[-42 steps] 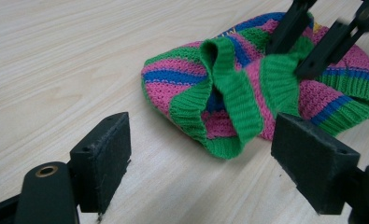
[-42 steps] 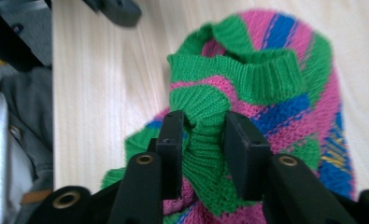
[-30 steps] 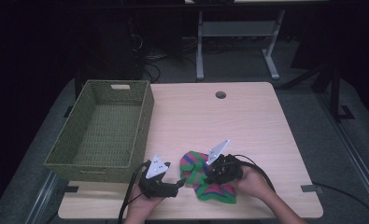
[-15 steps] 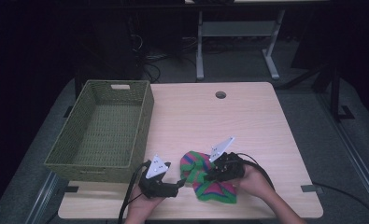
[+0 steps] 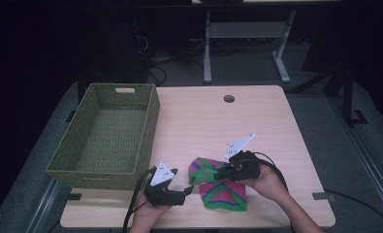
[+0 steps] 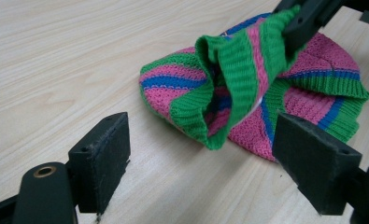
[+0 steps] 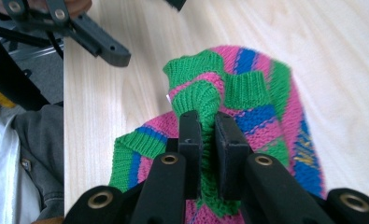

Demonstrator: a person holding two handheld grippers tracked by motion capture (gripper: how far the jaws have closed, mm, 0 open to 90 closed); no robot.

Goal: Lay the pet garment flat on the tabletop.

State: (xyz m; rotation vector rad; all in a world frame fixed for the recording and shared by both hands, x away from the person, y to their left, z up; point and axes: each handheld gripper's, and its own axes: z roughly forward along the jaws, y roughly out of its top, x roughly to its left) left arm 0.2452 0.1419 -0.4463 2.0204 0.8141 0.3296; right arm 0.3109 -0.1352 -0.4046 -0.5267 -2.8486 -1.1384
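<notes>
A knitted hat (image 5: 225, 191) with green, pink and blue stripes lies near the table's front edge. My right gripper (image 5: 217, 175) is shut on its green ribbed rim and holds that fold raised off the table. Its jaws have just been closing tighter on the fabric. In the right gripper view the rim (image 7: 201, 100) bunches between the pinched jaws of the right gripper (image 7: 208, 126). My left gripper (image 5: 188, 191) rests open just left of the hat, apart from it. In the left gripper view the hat (image 6: 313, 93) lies beyond the wide jaws of the left gripper (image 6: 205, 149), with the right gripper (image 6: 308, 18) on the lifted fold.
A green woven basket (image 5: 152, 116) stands empty at the table's left side, close behind the left gripper. A cable hole (image 5: 229, 98) sits near the far edge. Bare wood (image 5: 203, 126) stretches across the middle and right. A person's grey sleeve (image 7: 42, 154) shows by the front edge.
My right gripper has risen a little, drawing the hat's rim up with it. The left gripper has stayed where it was.
</notes>
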